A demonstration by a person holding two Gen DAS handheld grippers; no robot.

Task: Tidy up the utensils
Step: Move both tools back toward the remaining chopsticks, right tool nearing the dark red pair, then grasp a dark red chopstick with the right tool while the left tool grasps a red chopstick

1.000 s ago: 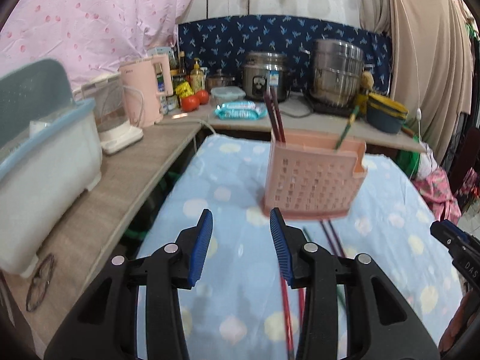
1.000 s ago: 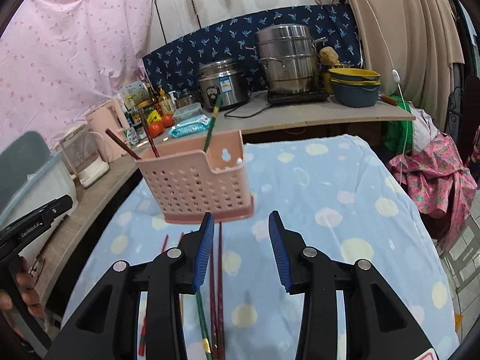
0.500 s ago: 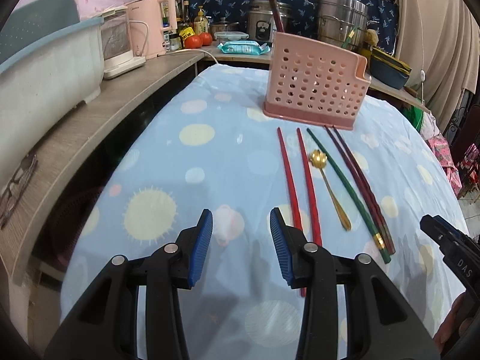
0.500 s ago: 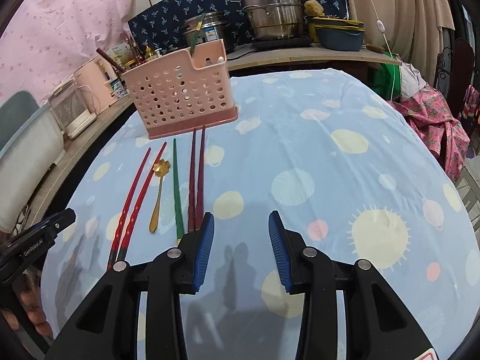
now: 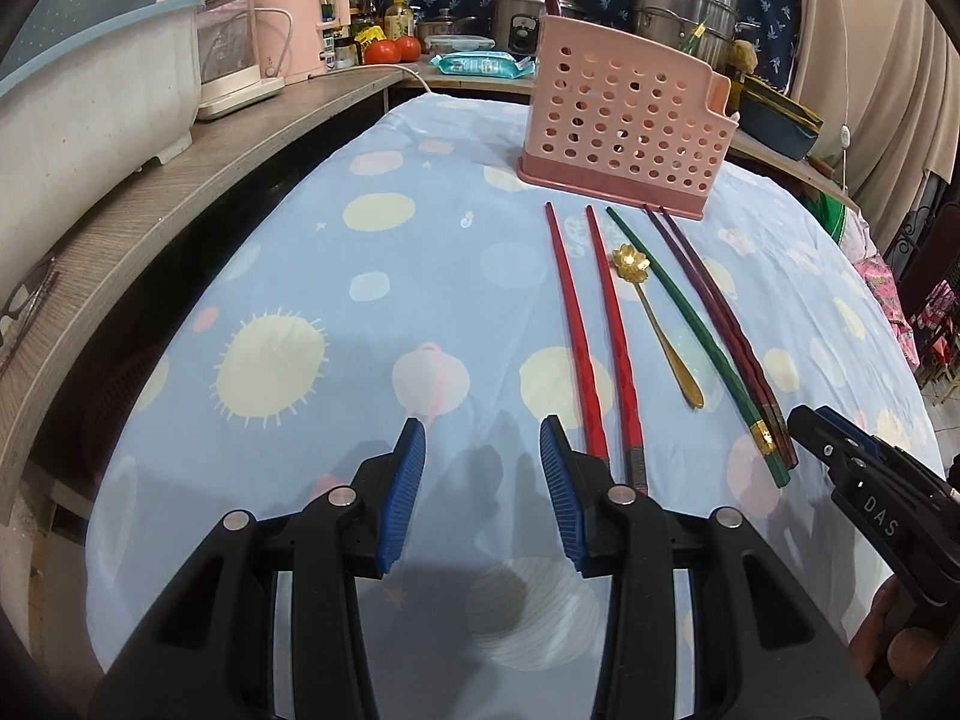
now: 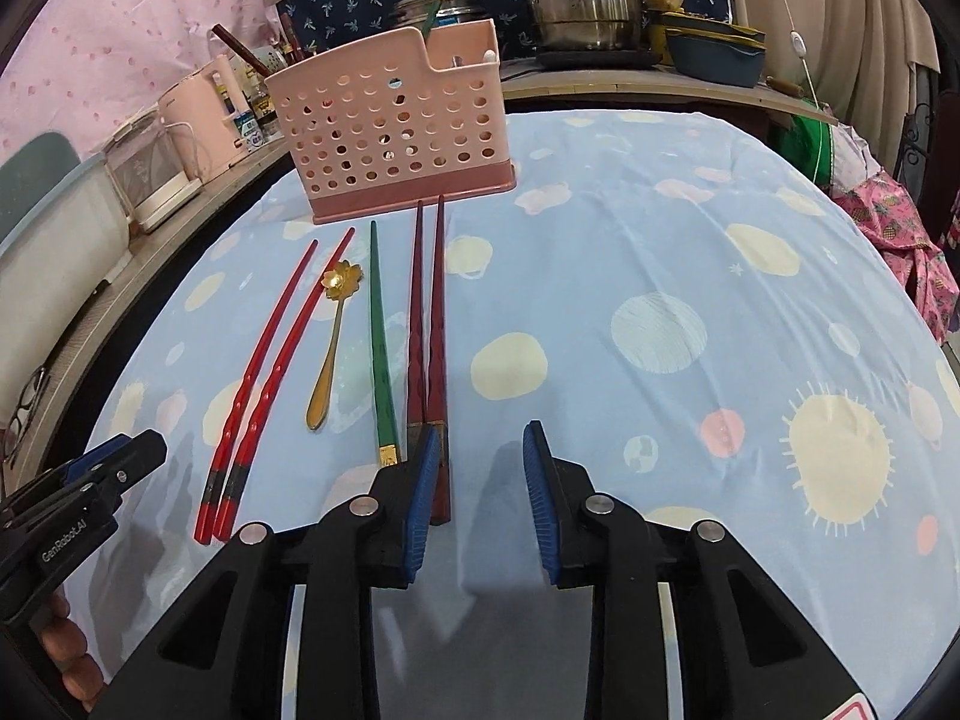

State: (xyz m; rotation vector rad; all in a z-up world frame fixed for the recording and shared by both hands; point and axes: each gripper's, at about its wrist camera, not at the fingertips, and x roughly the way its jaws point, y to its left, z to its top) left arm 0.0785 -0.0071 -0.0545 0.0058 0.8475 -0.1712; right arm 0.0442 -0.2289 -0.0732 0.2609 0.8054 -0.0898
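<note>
A pink perforated utensil holder (image 5: 624,126) (image 6: 390,126) stands at the far side of the table, with a few chopsticks sticking out of it. In front of it lie two red chopsticks (image 5: 594,336) (image 6: 270,372), a gold flower-headed spoon (image 5: 657,324) (image 6: 333,336), a green chopstick (image 5: 690,330) (image 6: 379,348) and two dark red chopsticks (image 5: 720,324) (image 6: 426,330). My left gripper (image 5: 482,438) is open and empty, just left of the red chopsticks' near ends. My right gripper (image 6: 477,441) is open and empty, its left finger over the dark red pair's near ends.
The table has a blue cloth with pale dots (image 6: 660,300). A wooden counter (image 5: 180,192) runs along the left with a plastic tub (image 5: 78,96), kettles (image 5: 300,18) and glasses (image 5: 24,300). Pots (image 6: 576,0) and bowls (image 6: 714,48) stand behind the table.
Both grippers pulled back and tilted down from close to the holder, so the laid-out utensils now lie ahead of them. Both stayed open.
</note>
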